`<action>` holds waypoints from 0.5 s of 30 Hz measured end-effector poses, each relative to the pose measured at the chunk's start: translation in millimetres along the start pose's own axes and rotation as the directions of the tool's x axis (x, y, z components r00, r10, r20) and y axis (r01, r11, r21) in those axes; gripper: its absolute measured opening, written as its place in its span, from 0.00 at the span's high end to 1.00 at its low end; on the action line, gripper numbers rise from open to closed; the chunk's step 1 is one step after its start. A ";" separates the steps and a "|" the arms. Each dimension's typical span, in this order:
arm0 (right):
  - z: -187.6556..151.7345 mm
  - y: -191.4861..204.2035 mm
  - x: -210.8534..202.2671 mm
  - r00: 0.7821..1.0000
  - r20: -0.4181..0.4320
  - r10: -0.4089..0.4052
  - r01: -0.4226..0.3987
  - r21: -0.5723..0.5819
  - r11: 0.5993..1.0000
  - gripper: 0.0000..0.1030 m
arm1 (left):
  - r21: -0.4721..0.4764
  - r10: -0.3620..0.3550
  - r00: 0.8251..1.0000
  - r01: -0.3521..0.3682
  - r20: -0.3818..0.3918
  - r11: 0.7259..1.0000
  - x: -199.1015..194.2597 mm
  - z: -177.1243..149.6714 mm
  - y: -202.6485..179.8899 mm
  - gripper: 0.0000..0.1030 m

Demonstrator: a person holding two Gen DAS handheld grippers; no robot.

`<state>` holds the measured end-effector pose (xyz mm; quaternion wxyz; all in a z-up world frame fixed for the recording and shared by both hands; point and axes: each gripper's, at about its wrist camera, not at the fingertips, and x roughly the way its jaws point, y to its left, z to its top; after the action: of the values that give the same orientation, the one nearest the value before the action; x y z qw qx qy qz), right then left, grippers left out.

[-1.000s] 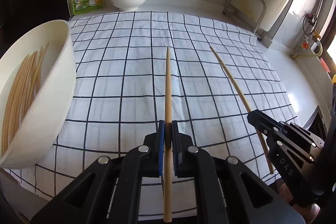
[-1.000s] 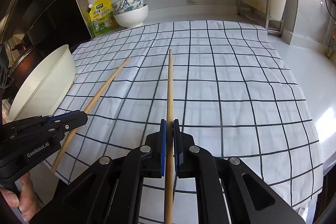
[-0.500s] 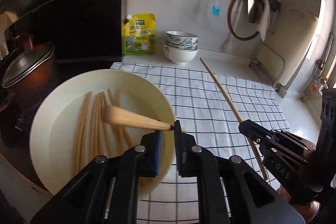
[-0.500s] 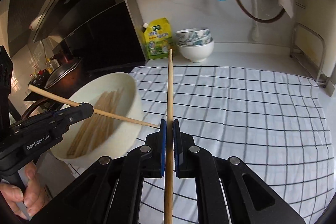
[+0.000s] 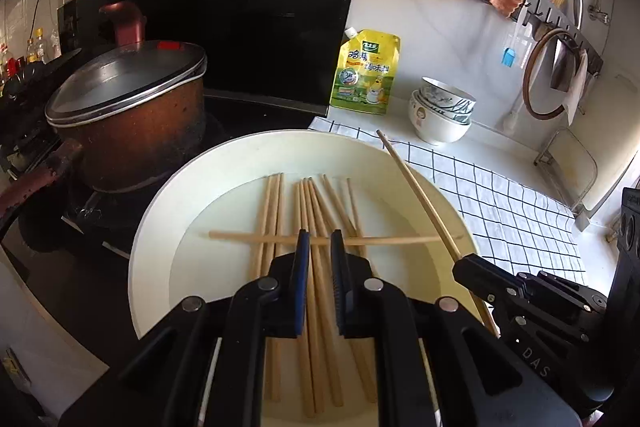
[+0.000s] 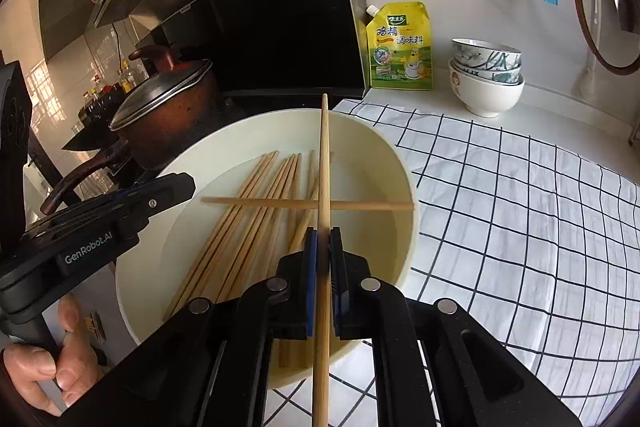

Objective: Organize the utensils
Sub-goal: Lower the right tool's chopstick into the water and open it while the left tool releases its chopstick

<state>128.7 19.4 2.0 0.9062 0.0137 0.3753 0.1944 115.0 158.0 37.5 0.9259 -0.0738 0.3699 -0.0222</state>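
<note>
A large cream bowl (image 5: 224, 163) (image 6: 404, 163) holds several wooden chopsticks (image 5: 316, 291) (image 6: 256, 203) lying lengthwise. One chopstick (image 5: 256, 235) (image 6: 260, 202) lies crosswise on top of them. My left gripper (image 5: 320, 243) is open and empty just above the bowl; it shows at the left of the right wrist view (image 6: 176, 183). My right gripper (image 6: 323, 239) is shut on a single chopstick (image 6: 325, 163) that points forward over the bowl; this chopstick (image 5: 416, 187) slants over the bowl's right rim in the left wrist view.
A brown lidded pot (image 5: 128, 119) (image 6: 168, 107) stands on the stove left of the bowl. A yellow pouch (image 5: 366, 73) (image 6: 402, 47) and stacked bowls (image 5: 442, 115) (image 6: 486, 79) stand at the wall. A checked cloth (image 5: 508, 211) (image 6: 520, 203) covers the counter to the right.
My left gripper swung over the bowl, opened and let its chopstick drop crosswise onto the pile. My right gripper carried its chopstick from the cloth to above the bowl.
</note>
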 end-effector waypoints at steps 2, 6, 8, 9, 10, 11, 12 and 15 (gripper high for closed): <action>1.9 3.6 6.5 1.000 -0.017 0.003 -0.003 -0.011 1.000 0.94 | -0.009 0.012 1.000 -0.012 -0.007 1.000 2.2 -1.3 6.0 0.89; 1.3 6.0 14.1 0.999 -0.032 -0.011 0.011 -0.007 1.000 0.83 | -0.023 0.030 0.999 -0.030 -0.014 0.999 3.6 -5.2 15.4 0.77; -0.1 5.9 12.2 1.000 -0.025 -0.011 0.011 0.001 1.000 0.82 | -0.025 0.043 0.999 -0.043 -0.014 0.999 2.5 -7.3 18.4 0.70; -0.8 5.4 10.9 1.000 -0.020 -0.012 0.012 0.006 1.000 0.82 | -0.027 0.047 0.999 -0.048 -0.014 0.999 1.8 -8.3 19.9 0.65; -2.0 4.3 9.0 1.000 -0.018 -0.014 0.014 0.010 1.000 0.81 | -0.028 0.052 0.999 -0.053 -0.015 0.998 0.9 -9.2 20.7 0.63; -3.5 3.2 7.2 1.000 -0.016 -0.017 0.017 0.014 1.000 0.80 | -0.029 0.056 0.998 -0.056 -0.013 0.998 -0.2 -10.1 21.0 0.58; -5.2 1.5 5.1 1.000 -0.013 -0.019 0.019 0.020 1.000 0.80 | -0.029 0.058 0.998 -0.059 -0.012 0.998 -1.5 -11.1 20.9 0.54; -10.6 -2.8 -1.1 1.000 -0.008 -0.029 0.030 0.032 0.999 0.79 | -0.026 0.064 0.998 -0.064 -0.011 0.998 -5.2 -14.5 18.5 0.46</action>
<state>121.7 15.1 -5.3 0.9073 0.0219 0.3818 0.1750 101.0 175.0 27.8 0.9231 -0.0738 0.3772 0.0117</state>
